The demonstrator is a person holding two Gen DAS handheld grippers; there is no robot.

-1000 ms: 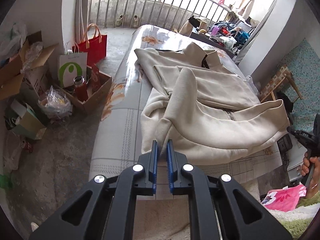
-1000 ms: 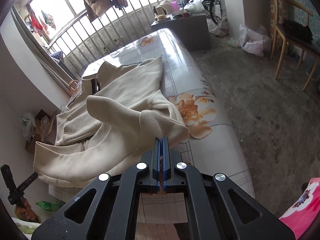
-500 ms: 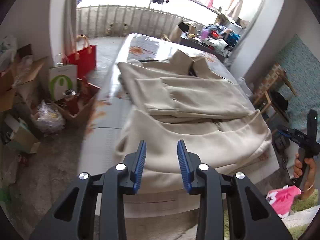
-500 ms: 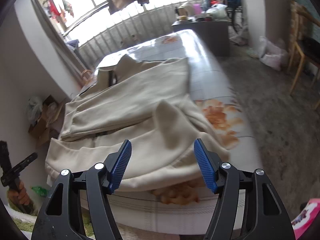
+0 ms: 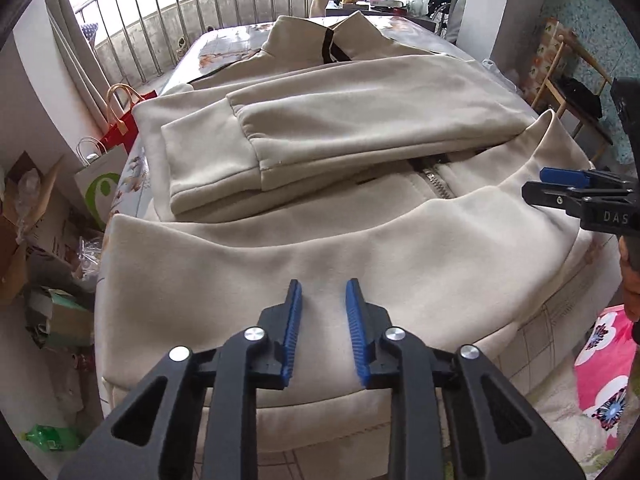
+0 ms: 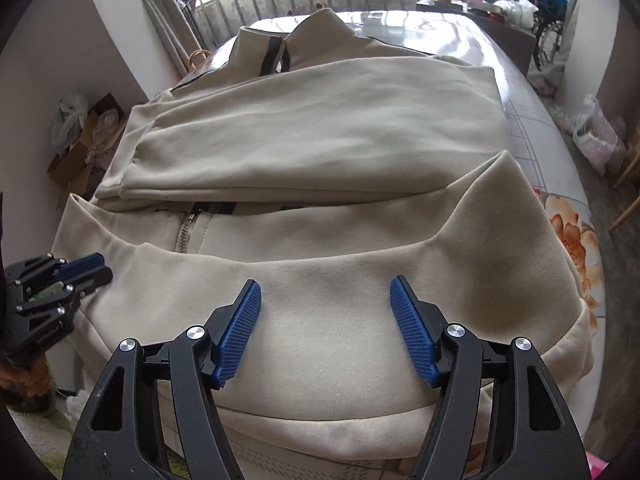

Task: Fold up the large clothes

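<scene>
Your cream jacket (image 5: 360,248) lies flat on the bed (image 6: 560,216), zipper side up, with both sleeves folded across its chest and its collar at the far end toward the railing (image 5: 168,32). Taking the jacket's zipper (image 5: 434,180) as the landmark: your left gripper (image 5: 322,300) hangs over the hem band on the near side of the zipper and a little to its left, above the cloth where it drapes over the bed's near edge. Its jaws stand a narrow gap apart and have just been closing, with nothing pinched between the blue pads; whether the tips touch the cloth cannot be told.

Your right gripper (image 6: 324,300) is over the same hem band, on the other side of the zipper, nearer the jacket's right-hand corner. Its jaws are spread wide, the fabric showing plainly between the pads and none of it caught. Seen from the left wrist, that gripper (image 5: 560,184) sits at the jacket's right edge, level with the zipper's lower end.

The folded sleeves (image 6: 312,132) lie beyond the zipper pull, well clear of both grippers. A red bag (image 5: 128,120) and a white paper bag (image 5: 100,188) stand on the floor off the jacket's left side.
</scene>
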